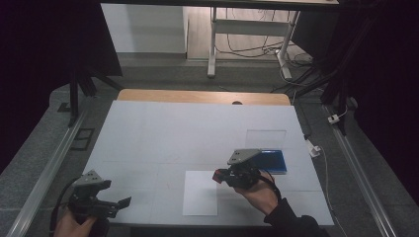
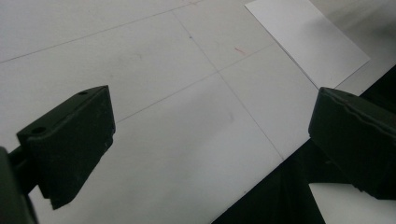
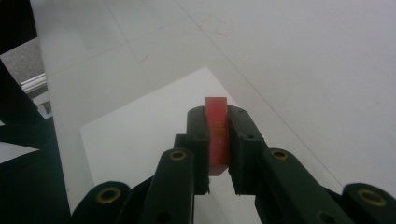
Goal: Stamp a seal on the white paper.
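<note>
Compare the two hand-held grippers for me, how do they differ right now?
The right hand-held gripper is shut on a small red block; the left hand-held gripper has its jaws wide apart with nothing between them. The right one hangs above the white sheet of paper; the left sits at the table's near left corner. Both are black and held in a hand.

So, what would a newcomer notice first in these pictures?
First the red block clamped in the right gripper, held above a white sheet near the table's front edge. Next, the blue case just beyond that hand. The left gripper sits open at the front left corner.
</note>
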Tool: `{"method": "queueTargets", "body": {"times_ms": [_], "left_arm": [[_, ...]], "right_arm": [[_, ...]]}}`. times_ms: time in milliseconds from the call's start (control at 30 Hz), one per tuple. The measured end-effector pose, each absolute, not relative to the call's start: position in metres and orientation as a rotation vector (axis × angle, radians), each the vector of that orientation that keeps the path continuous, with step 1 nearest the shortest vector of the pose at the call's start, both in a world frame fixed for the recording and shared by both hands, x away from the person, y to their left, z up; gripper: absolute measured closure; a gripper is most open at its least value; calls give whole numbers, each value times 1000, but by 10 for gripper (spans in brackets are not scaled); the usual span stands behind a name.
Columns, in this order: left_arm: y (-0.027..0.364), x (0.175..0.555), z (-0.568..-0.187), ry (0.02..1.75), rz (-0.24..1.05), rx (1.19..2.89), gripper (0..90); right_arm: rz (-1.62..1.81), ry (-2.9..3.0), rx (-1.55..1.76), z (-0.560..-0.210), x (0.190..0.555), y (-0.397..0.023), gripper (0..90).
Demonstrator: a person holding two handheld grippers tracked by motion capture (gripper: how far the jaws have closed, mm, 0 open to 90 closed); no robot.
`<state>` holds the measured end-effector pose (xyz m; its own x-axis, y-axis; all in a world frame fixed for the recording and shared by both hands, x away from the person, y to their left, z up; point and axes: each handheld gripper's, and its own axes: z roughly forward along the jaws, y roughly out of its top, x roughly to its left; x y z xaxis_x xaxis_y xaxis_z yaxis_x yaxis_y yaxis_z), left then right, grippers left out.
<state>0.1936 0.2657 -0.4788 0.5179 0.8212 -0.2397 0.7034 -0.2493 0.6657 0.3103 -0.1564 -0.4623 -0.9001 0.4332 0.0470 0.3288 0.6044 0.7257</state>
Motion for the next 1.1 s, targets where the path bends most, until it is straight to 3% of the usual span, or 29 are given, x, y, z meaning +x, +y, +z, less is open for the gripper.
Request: {"method": "queueTargets", "body": {"times_ms": [1100], "left_arm": [[265, 193, -479, 1237, 203, 2016, 13]], "right_arm": [[1076, 2842, 494, -498, 303, -105, 798]]}}
